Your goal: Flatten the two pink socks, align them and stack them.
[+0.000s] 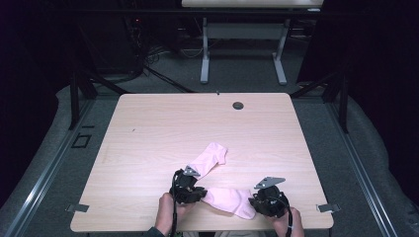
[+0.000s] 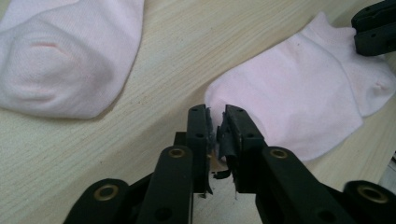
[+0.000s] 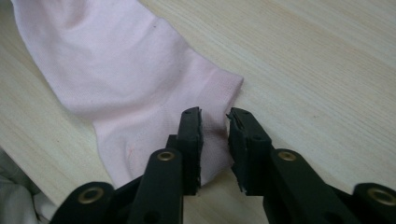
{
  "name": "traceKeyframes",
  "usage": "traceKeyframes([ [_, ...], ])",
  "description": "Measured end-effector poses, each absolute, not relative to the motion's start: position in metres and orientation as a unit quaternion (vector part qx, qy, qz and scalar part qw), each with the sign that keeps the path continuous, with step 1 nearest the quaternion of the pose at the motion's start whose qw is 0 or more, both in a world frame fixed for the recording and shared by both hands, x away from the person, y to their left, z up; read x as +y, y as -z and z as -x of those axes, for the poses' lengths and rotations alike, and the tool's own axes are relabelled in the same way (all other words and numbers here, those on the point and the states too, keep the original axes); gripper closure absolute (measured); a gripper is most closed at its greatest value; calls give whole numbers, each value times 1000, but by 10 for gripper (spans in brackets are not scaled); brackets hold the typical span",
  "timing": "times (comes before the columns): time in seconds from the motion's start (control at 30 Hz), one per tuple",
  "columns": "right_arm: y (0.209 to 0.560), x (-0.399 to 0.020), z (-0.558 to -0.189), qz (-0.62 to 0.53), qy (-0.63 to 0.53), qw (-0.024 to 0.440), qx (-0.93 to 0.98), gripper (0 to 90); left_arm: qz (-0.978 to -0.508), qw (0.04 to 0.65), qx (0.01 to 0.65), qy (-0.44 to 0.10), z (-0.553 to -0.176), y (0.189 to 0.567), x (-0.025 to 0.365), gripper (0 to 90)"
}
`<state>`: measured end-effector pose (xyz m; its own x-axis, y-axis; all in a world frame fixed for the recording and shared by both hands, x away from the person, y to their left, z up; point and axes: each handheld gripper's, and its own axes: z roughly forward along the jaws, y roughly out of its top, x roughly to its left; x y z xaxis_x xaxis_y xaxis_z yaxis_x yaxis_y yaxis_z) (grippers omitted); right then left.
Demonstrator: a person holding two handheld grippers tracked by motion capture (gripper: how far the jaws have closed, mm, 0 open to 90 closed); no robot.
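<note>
**Both grippers pinching the near pink sock**

High view: two pink socks are lying on the wooden table [image 1: 148,128]. The near sock [image 1: 228,200] is stretching between the left gripper [image 1: 196,191] and the right gripper [image 1: 258,201], at the front edge. The far sock [image 1: 210,158] is lying just behind.

Left gripper view: the jaws are sitting nearly together, nipping the near sock's [image 2: 299,98] edge.

Right gripper view: the jaws are pinching a raised fold near the sock's [image 3: 140,79] end.

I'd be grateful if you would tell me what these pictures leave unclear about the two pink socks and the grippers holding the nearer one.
- High view: the near sock's ends, covered by the left gripper and right gripper; the pinch itself is too small to see.
- Left gripper view: the far sock is cut off by the top and left edges.
- Right gripper view: the cloth between the jaws lies in shadow, so whether the pads press on it is uncertain.
</note>
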<state>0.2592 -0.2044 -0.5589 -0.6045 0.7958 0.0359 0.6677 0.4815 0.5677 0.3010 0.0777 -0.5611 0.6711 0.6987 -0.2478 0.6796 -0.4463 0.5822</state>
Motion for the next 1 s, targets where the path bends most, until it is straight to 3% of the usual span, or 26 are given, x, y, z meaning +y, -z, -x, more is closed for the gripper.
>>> traceKeyframes([
  [0.17,561,-204,-262,-428,-286,112,850,888,-855,327,402,-24,-297,568,78,886],
  [0.73,559,-200,-273,-404,-308,109,854,890,-847,332,413,-35,-278,569,102,884],
  [0.77,560,-201,-273,-402,-325,108,849,861,-849,330,410,-41,-277,567,102,850],
  [0.87,559,-209,-272,-394,-343,101,847,688,-846,338,408,-58,-277,559,101,629],
  [0.93,558,-214,-272,-394,-356,108,840,604,-845,340,407,-64,-278,556,100,540],
  [1.0,557,-219,-274,-399,-359,111,836,512,-847,341,398,-89,-290,547,93,506],
])
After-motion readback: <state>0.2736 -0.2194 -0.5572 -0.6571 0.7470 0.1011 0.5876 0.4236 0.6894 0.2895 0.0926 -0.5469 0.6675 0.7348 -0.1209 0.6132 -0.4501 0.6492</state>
